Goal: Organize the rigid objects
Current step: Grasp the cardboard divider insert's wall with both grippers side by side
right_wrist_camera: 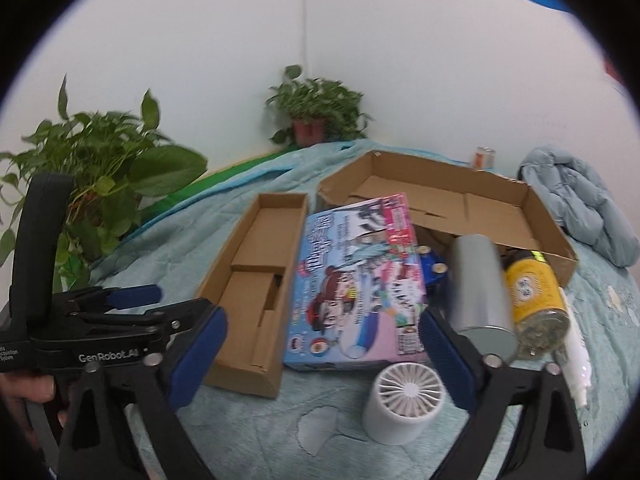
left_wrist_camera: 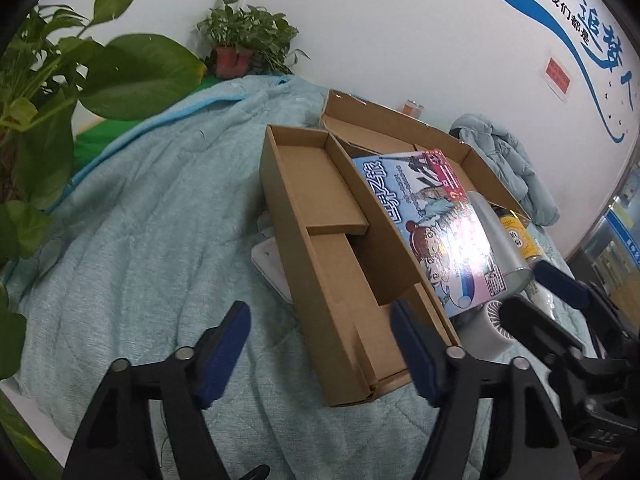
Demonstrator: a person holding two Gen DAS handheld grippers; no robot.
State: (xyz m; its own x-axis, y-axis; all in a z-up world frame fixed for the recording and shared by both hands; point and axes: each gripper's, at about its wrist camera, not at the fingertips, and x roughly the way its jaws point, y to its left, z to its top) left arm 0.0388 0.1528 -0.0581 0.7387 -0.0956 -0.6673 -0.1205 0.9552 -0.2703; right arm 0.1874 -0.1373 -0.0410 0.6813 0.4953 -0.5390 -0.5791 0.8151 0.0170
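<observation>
A narrow cardboard tray point(left_wrist_camera: 332, 256) point(right_wrist_camera: 256, 280) lies on a light blue quilt, beside a large open cardboard box point(right_wrist_camera: 452, 200) point(left_wrist_camera: 400, 128). A colourful game box point(right_wrist_camera: 356, 284) point(left_wrist_camera: 436, 224) leans on the tray. A silver cylinder point(right_wrist_camera: 480, 288) point(left_wrist_camera: 500, 248), a yellow jar point(right_wrist_camera: 532, 284) point(left_wrist_camera: 516, 236), a white mini fan point(right_wrist_camera: 404, 400) point(left_wrist_camera: 496, 324), a white tube point(right_wrist_camera: 576, 356) and a blue toy point(right_wrist_camera: 432, 268) lie by it. My left gripper point(left_wrist_camera: 320, 356) is open, empty, at the tray's near end. My right gripper point(right_wrist_camera: 320, 364) is open, empty, before the game box.
The quilt point(left_wrist_camera: 152, 208) covers the whole surface. Potted plants stand at the left point(right_wrist_camera: 104, 184) and back corner point(right_wrist_camera: 316, 112). A folded blue jacket point(right_wrist_camera: 580, 208) and a can point(right_wrist_camera: 484, 158) lie at the back right. A white flat object point(left_wrist_camera: 272, 264) sticks out under the tray.
</observation>
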